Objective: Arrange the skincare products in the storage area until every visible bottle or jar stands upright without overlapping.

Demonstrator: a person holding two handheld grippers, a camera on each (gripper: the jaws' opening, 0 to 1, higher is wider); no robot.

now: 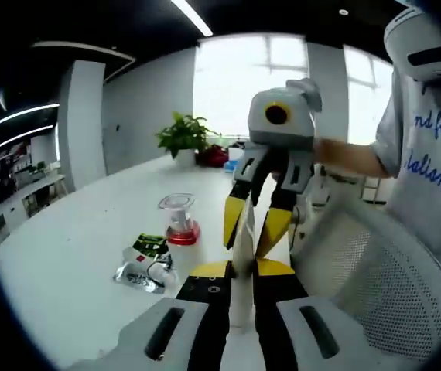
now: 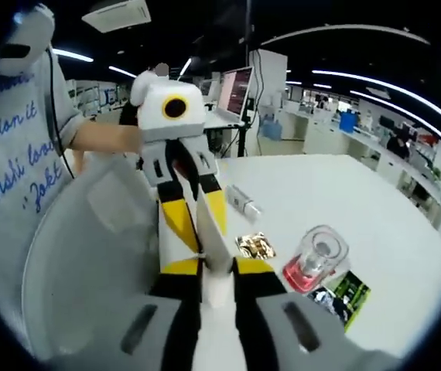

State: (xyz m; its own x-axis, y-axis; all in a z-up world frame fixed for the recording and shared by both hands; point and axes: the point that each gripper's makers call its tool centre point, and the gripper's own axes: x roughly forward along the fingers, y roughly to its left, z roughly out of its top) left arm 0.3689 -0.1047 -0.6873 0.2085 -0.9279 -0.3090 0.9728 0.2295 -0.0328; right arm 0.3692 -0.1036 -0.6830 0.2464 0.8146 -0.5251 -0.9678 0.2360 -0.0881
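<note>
A slim white tube (image 1: 241,297) (image 2: 217,290) hangs in the air between both grippers. My left gripper (image 1: 241,270) is shut on one end of it, its yellow-tipped jaws rising from the bottom of the left gripper view. My right gripper (image 2: 217,267) is shut on the other end. Each shows in the other's view, facing the camera: the right gripper (image 1: 245,249) and the left gripper (image 2: 205,246). On the white table (image 1: 73,255) stands a bottle with a red base and a clear cap (image 1: 180,220) (image 2: 313,263).
A green-black sachet (image 1: 149,247) (image 2: 350,292) and a silver packet (image 1: 139,274) lie by the bottle. A brown packet (image 2: 255,246) and a small white tube (image 2: 242,201) lie further off. A white mesh chair back (image 1: 367,270) and a person's shirt (image 1: 429,154) stand close.
</note>
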